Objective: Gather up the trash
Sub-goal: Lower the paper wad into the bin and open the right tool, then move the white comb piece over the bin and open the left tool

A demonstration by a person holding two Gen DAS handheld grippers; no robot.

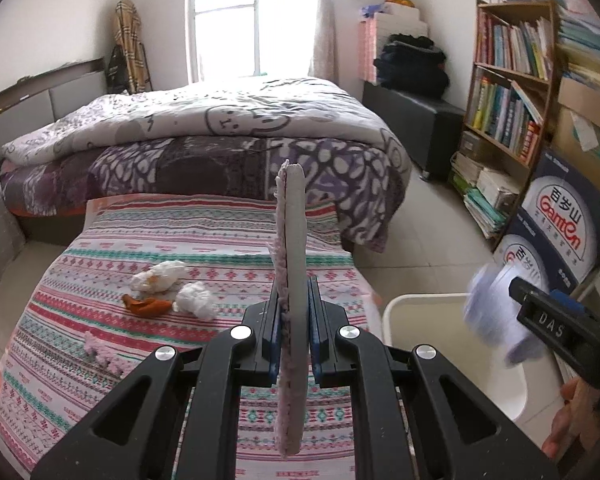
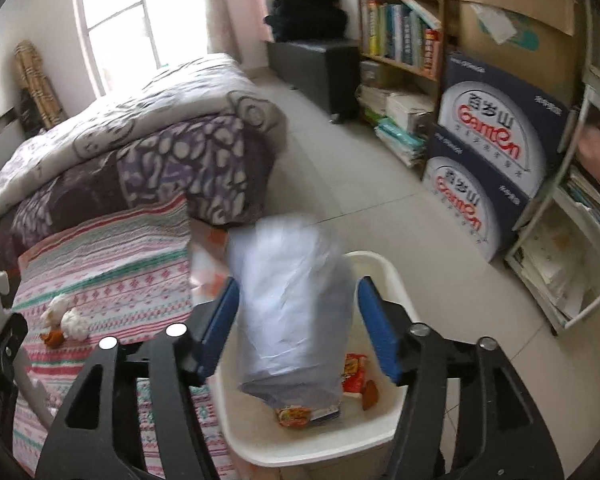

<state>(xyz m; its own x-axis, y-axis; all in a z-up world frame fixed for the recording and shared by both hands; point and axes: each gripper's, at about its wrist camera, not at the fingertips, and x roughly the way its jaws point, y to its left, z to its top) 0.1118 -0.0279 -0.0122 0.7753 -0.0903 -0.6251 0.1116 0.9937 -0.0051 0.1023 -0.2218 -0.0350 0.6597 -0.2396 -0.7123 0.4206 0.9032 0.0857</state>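
Clamped tight in the left gripper (image 1: pixel 294 312) stands a flat pinkish-grey pad (image 1: pixel 292 300), upright over the striped cloth (image 1: pixel 204 232), where crumpled tissues (image 1: pixel 192 300) and orange peel (image 1: pixel 146 306) lie to the near left. Further right, the right gripper (image 2: pixel 300 332) has its jaws spread apart, a blurred pale plastic wrapper (image 2: pixel 292 300) loose between them above the white bin (image 2: pixel 384 272), which holds snack wrappers (image 2: pixel 354 372).

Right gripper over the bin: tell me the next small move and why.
Probably draw the right gripper back out over the patterned cloth. Its jaws stand apart, and the blurred pale plastic piece hangs loose between them above the white bin, so that drop looks done. Two crumpled tissues and an orange scrap lie on the cloth.
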